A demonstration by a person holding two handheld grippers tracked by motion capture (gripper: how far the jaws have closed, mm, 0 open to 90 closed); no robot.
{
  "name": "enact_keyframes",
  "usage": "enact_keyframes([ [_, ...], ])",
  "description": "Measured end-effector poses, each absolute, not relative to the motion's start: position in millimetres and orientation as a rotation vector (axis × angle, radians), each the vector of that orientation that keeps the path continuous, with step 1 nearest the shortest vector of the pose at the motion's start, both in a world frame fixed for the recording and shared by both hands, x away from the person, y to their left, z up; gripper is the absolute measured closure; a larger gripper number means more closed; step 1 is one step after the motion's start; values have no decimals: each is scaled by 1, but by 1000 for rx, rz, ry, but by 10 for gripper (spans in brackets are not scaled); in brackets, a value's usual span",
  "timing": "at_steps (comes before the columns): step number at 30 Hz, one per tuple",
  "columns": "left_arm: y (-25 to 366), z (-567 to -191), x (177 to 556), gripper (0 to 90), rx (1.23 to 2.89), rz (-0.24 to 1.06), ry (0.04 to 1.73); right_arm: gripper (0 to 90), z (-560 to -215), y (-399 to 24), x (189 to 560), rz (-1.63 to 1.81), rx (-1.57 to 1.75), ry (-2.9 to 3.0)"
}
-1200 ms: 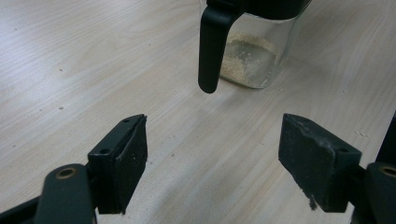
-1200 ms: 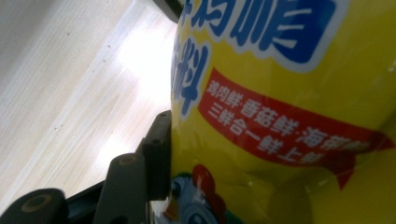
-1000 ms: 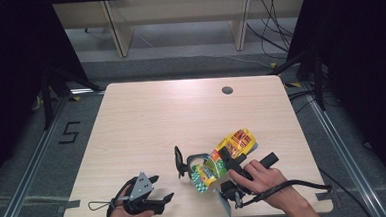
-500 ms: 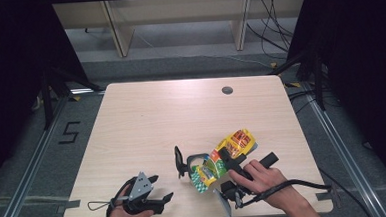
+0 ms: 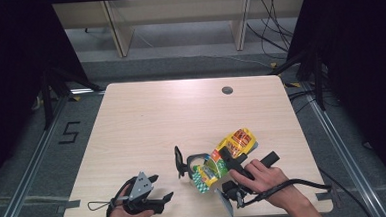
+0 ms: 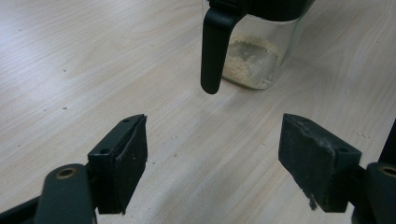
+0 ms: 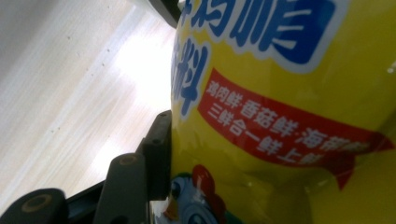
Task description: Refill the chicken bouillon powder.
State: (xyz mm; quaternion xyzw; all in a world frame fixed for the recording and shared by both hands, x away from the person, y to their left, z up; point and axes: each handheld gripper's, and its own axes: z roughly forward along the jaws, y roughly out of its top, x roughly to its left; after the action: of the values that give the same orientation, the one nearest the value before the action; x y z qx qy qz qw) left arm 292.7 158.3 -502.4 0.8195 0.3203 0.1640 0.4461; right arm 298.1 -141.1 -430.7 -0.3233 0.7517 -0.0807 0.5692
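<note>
Meanwhile, right gripper (image 5: pixel 223 167) jaws clamp the yellow packet (image 5: pixel 228 154); left gripper (image 5: pixel 160 188) jaws gape.

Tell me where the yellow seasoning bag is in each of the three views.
High view: yellow bag lower right of centre, tilted over the clear jar, in the right gripper.
Left gripper view: no bag; the jar stands top centre.
Right gripper view: bag across the right side.
Shared landmark: the wooden table.

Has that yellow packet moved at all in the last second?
No. The yellow packet, tilted over the clear jar, sits at the same spot relative to the dark hole in the table.
</note>
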Motion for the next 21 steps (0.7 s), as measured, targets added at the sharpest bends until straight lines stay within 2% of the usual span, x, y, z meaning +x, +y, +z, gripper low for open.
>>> enact_keyframes([
  [4,159,-502,293,235,2057,429,757,514,-432,-141,297,-185,-730,1776],
  [21,161,-504,292,235,2044,406,788,515,-428,-136,297,-204,-764,1737],
])
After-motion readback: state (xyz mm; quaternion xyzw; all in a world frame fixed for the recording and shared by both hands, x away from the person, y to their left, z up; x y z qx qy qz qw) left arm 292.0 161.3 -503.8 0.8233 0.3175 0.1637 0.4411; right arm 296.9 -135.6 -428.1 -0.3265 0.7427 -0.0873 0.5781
